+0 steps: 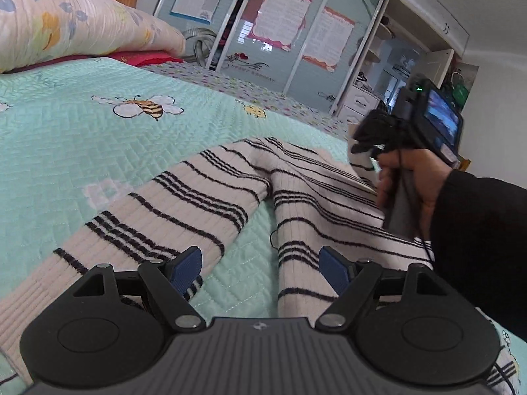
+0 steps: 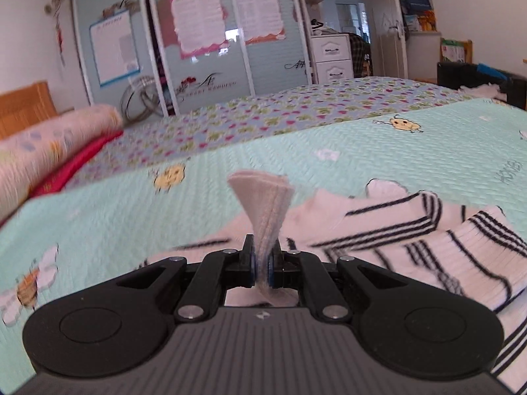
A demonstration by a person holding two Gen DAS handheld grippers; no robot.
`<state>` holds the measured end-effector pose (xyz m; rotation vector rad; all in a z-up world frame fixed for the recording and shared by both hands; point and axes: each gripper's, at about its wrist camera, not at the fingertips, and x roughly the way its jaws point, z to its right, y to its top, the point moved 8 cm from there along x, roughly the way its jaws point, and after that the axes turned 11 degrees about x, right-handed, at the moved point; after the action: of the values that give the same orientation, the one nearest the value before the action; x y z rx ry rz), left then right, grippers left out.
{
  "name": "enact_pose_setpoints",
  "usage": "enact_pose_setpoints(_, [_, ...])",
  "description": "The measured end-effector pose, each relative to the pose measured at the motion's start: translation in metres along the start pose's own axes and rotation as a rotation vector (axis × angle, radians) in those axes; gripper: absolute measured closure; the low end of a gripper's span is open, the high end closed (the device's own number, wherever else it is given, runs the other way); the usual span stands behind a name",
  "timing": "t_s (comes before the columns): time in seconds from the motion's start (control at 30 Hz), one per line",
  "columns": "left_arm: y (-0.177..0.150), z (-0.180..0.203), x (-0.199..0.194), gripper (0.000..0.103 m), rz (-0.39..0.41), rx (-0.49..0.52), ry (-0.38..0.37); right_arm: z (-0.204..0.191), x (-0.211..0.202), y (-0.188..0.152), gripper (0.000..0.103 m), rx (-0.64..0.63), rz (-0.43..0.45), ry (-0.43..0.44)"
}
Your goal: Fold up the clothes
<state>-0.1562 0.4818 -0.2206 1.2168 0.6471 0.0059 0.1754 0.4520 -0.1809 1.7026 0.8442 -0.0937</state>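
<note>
A white sweater with black stripes (image 1: 210, 197) lies on the mint quilted bedspread (image 1: 82, 138); one sleeve runs toward the lower left. My left gripper (image 1: 263, 268) hovers open over the gap between sleeve and body, with nothing between its blue pads. My right gripper (image 2: 262, 265) is shut on a pinched fold of the sweater's edge (image 2: 263, 204), which fans out above the jaws. The rest of the sweater (image 2: 444, 247) bunches to its right. In the left wrist view a hand (image 1: 411, 177) holds the right gripper's handle at the sweater's far right.
A floral pillow (image 1: 66, 19) and a red cloth (image 1: 141, 57) lie at the head of the bed. A patterned sheet (image 2: 296, 112) covers the far side. Beyond it stand sliding wardrobe doors (image 2: 197, 33) and white drawers (image 2: 332, 56).
</note>
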Motion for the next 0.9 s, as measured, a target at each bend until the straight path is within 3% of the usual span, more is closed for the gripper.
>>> enact_pose_setpoints(0.33, [-0.006,-0.014,0.0,0.022,-0.018,-0.028,0.006,-0.041,0.005,-0.033,0.097,-0.113,-0.004,-0.014])
enact_pose_setpoints(0.77, [-0.007,-0.011,0.006,0.022,-0.025,0.0,0.024,-0.045,0.012,-0.074,0.097,-0.242,-0.087,-0.011])
enact_pose_setpoints(0.87, [-0.007,-0.011,0.006,0.022,-0.026,0.0,0.024,-0.045,0.014,-0.08,0.089,-0.253,-0.124,-0.002])
enact_pose_setpoints(0.9, [-0.007,-0.011,0.006,0.022,-0.026,0.0,0.024,-0.046,0.011,-0.079,0.078,-0.237,-0.134,0.023])
